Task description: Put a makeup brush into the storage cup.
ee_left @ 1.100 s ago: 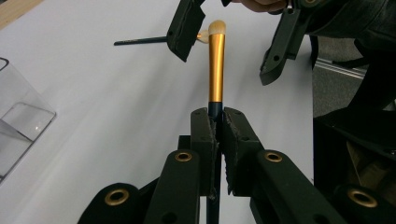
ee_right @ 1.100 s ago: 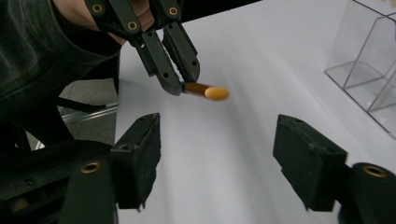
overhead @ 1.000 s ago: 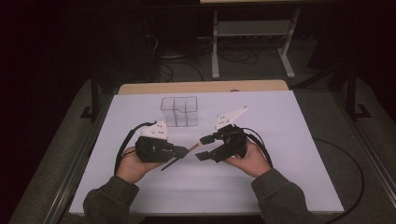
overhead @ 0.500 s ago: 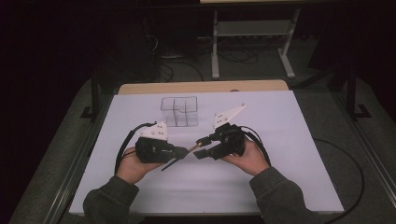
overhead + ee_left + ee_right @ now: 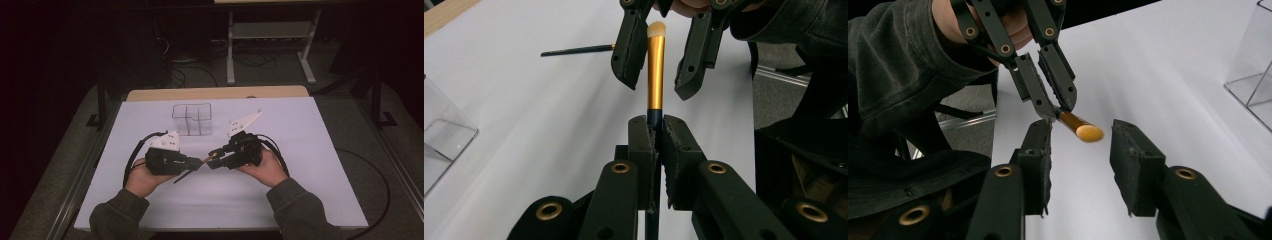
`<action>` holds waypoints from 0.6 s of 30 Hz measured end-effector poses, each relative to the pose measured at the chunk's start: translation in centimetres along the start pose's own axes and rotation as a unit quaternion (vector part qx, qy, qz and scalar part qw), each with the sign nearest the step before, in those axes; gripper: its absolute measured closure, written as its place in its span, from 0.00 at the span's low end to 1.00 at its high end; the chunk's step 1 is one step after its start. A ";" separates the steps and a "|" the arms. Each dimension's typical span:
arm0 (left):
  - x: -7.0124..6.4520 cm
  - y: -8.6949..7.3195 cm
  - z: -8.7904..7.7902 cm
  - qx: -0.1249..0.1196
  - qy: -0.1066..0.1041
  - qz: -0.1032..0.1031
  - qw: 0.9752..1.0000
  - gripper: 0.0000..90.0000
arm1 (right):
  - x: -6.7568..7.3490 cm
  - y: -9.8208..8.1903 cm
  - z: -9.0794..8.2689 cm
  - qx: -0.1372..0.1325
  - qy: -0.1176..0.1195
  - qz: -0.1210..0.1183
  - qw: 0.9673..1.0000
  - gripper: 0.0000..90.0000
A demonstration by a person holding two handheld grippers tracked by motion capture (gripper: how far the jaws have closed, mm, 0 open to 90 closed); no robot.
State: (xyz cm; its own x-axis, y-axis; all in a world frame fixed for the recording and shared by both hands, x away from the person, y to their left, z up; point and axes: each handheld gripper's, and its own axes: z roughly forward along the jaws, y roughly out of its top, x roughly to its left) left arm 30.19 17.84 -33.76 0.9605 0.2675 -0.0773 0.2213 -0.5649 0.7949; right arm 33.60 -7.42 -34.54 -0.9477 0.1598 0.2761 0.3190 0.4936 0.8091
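- Pinching the dark handle of a makeup brush [image 5: 655,65], left tool [image 5: 655,131] pressed tight around it, above the white worktop [image 5: 310,190].
- Flanking the brush's gold ferrule and pale tip, right tool [image 5: 1080,145] half spread, just been closing, pads not yet touching.
- Lying farther off on the worktop, a second thin brush [image 5: 576,50].
- Standing beyond, a clear compartment box [image 5: 192,119].
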 end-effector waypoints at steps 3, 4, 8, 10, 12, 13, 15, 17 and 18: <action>0.0 0.0 0.0 -0.002 -0.001 -0.001 1.000 0.92 | 0.0 0.0 -0.1 -0.003 0.004 -0.001 1.000 0.71; 0.0 0.0 0.0 -0.002 -0.001 -0.001 1.000 0.92 | -0.1 0.0 -0.1 -0.004 0.006 0.000 1.000 0.72; 0.0 0.0 0.0 -0.001 -0.001 0.000 1.000 0.92 | -0.1 0.1 -0.1 -0.005 0.008 0.001 1.000 0.75; 0.0 0.0 0.1 -0.001 -0.001 0.000 1.000 0.92 | -0.1 0.1 -0.1 -0.003 0.008 0.000 1.000 0.76; 0.0 0.0 0.1 0.001 -0.001 0.002 1.000 0.92 | -0.1 0.1 0.0 -0.003 0.010 0.001 1.000 0.76; 0.0 0.0 0.1 0.002 -0.001 0.002 1.000 0.92 | -0.1 0.1 0.0 -0.003 0.010 0.001 1.000 0.76; 0.0 0.0 0.1 0.002 0.000 0.001 1.000 0.92 | -0.1 0.1 0.0 -0.002 0.010 0.001 1.000 0.76; 0.1 0.0 0.1 0.001 0.000 -0.001 1.000 0.92 | 0.0 0.2 0.0 -0.001 0.011 0.001 1.000 0.77; 0.1 0.0 0.2 0.002 0.000 0.001 1.000 0.92 | -0.1 0.1 0.0 -0.001 0.011 0.001 1.000 0.77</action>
State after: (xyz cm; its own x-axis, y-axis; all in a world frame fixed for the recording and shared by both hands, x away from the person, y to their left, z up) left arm 30.31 17.72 -33.84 0.9607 0.2668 -0.0765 0.2210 -0.5687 0.7923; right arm 33.70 -7.40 -34.41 -0.9467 0.1420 0.2890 0.3208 0.4924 0.8091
